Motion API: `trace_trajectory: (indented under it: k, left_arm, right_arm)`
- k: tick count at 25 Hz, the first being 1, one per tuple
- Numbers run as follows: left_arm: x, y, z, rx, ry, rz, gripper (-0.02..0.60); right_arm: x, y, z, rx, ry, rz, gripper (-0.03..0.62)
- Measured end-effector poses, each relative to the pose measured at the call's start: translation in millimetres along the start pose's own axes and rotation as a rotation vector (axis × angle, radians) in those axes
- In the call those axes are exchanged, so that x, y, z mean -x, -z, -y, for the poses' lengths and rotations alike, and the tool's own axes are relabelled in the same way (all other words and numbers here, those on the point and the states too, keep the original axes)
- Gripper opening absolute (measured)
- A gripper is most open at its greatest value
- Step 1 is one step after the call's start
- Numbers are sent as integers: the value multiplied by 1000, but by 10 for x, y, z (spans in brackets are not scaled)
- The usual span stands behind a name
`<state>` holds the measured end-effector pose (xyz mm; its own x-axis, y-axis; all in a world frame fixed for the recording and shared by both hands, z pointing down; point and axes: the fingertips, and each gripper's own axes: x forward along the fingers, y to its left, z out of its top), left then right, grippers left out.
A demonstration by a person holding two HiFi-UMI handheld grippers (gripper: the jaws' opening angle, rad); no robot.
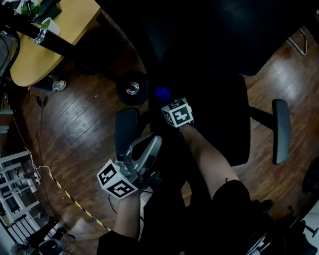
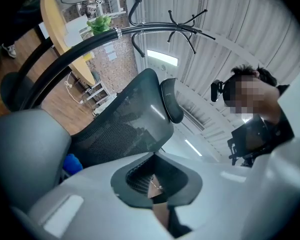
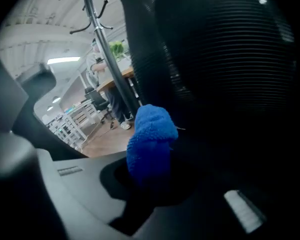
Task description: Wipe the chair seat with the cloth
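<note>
Right gripper view | grips blue cloth (image 3: 150,134) in closed jaws of right gripper (image 3: 150,179), at far-left edge of chair seat (image 1: 223,121) | shows left gripper (image 2: 157,181) seemingly closed, empty | risks seat friction dragging bunched cloth loose

The dark wooden plank floor (image 1: 80,142) gleams, crossed by striped tape (image 1: 74,201). A pale, round-edged bench (image 1: 77,7) carries a green plant (image 2: 101,22). White shelving (image 1: 5,185) stands at the left. A black coat stand (image 2: 182,26) rises toward a ribbed white ceiling (image 2: 250,29) with strip lights (image 2: 162,57).
</note>
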<state>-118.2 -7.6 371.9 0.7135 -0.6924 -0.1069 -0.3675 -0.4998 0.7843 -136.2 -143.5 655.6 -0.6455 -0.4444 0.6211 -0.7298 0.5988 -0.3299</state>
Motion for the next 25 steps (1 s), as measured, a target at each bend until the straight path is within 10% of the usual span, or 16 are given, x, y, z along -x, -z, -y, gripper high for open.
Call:
trace_trajectory:
  k: [6,19,25]
  left_arm:
    - [4,-99,-8,-7,6,7,-8]
    - [-172,88,0,-1,21,-18,-8]
    - [-224,89,0,-1,21,-27,-8]
  right_arm:
    - [-88,149,-62,12,-4,-11,38]
    - [1858,800,2461,-131,533,-69,37]
    - [2230,852,2685,-150,588,-49,38]
